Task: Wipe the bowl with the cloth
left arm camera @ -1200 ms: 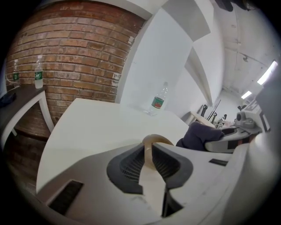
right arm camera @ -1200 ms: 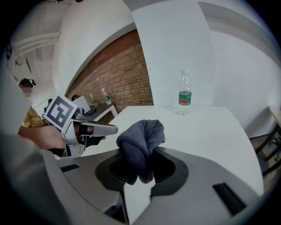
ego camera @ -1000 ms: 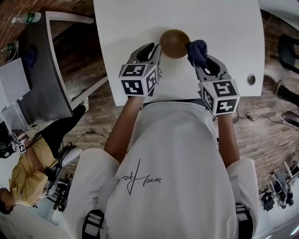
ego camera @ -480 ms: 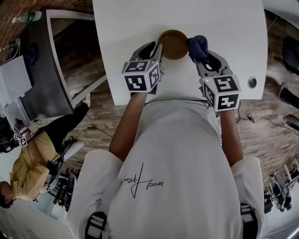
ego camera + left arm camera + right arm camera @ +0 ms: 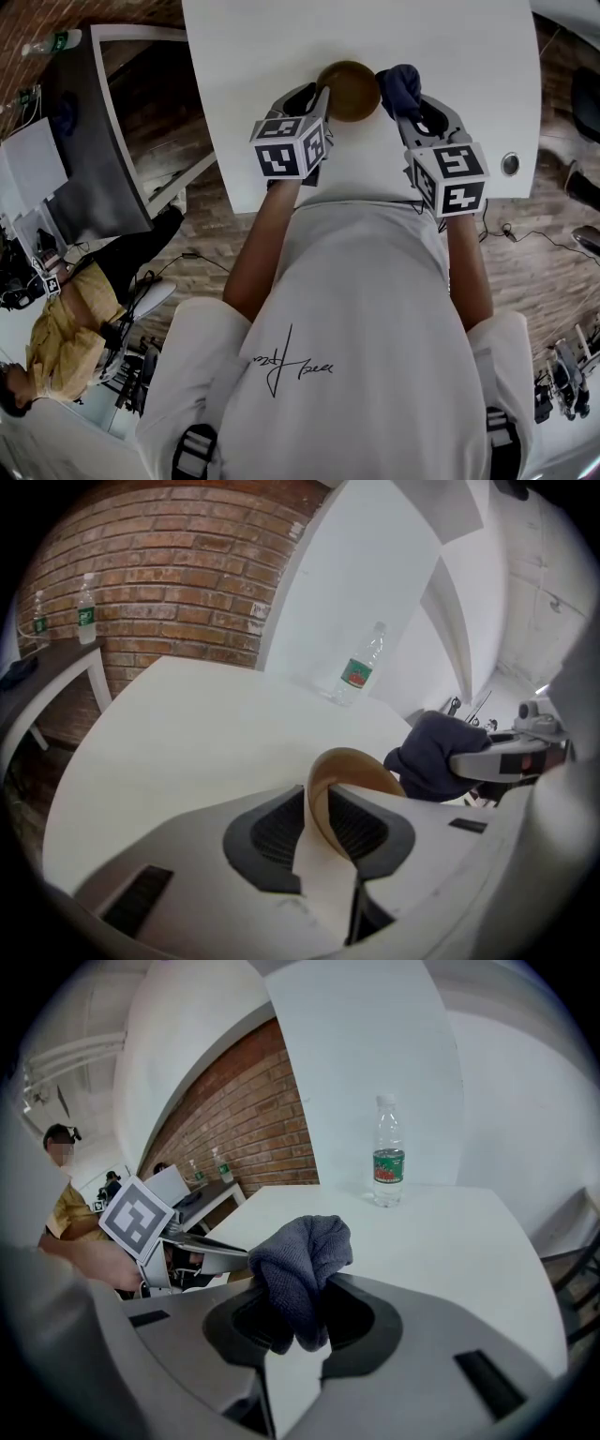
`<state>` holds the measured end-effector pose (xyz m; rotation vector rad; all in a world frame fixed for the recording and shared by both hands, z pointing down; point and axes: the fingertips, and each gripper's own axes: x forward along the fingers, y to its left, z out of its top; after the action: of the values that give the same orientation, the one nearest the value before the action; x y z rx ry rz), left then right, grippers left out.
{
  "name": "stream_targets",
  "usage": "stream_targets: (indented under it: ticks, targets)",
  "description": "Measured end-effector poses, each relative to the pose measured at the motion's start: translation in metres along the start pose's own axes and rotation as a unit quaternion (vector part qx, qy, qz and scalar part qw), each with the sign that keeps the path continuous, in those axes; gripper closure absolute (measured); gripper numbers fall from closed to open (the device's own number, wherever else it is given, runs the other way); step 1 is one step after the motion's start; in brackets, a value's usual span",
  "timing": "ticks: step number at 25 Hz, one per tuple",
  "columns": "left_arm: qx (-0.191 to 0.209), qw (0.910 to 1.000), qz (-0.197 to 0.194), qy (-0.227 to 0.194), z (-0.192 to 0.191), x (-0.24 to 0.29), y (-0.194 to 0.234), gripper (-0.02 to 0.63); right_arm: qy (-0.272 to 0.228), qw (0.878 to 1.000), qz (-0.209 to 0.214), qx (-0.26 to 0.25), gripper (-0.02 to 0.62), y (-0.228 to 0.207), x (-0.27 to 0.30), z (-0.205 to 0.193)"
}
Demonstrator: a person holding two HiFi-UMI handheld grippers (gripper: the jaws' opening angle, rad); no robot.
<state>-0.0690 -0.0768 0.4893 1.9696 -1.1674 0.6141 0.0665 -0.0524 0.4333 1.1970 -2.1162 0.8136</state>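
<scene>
A brown wooden bowl [image 5: 349,89] rests near the table's front edge, hollow side up. My left gripper [image 5: 322,95] holds its left rim. In the left gripper view the thin bowl wall [image 5: 352,766] runs between the two pads of the left gripper [image 5: 319,803]. The jaws have just been opening slightly, with the rim still pinched between them. My right gripper [image 5: 399,108] is shut on a bunched dark blue cloth [image 5: 400,86], which hangs just right of the bowl's rim. The cloth [image 5: 300,1265] bulges out above the right gripper [image 5: 298,1321], and the left gripper view shows the cloth [image 5: 431,757] too.
The white table [image 5: 281,47] stretches far beyond the bowl. At its far side stands a clear water bottle [image 5: 361,667], which the right gripper view shows as a bottle [image 5: 387,1162] too. A cable hole [image 5: 510,164] lies at the right. A grey side table [image 5: 84,150] and a seated person [image 5: 56,337] are off left.
The bowl was tilted with its underside showing; now it lies level with the hollow showing. The left gripper sank with it, and the cloth moved slightly closer to the rim.
</scene>
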Motion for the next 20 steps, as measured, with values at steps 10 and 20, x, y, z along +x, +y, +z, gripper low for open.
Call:
stream_targets:
  ticks: [10, 20]
  targets:
    - [-0.003, 1.0000, 0.003, 0.004, 0.002, 0.001, 0.000, 0.534, 0.006, 1.000, 0.002, -0.022, 0.514, -0.009, 0.005, 0.010]
    - [-0.009, 0.9999, -0.008, 0.010, -0.002, 0.006, -0.008, 0.555, 0.011, 0.997, 0.017, -0.077, 0.514, 0.000, 0.018, 0.020]
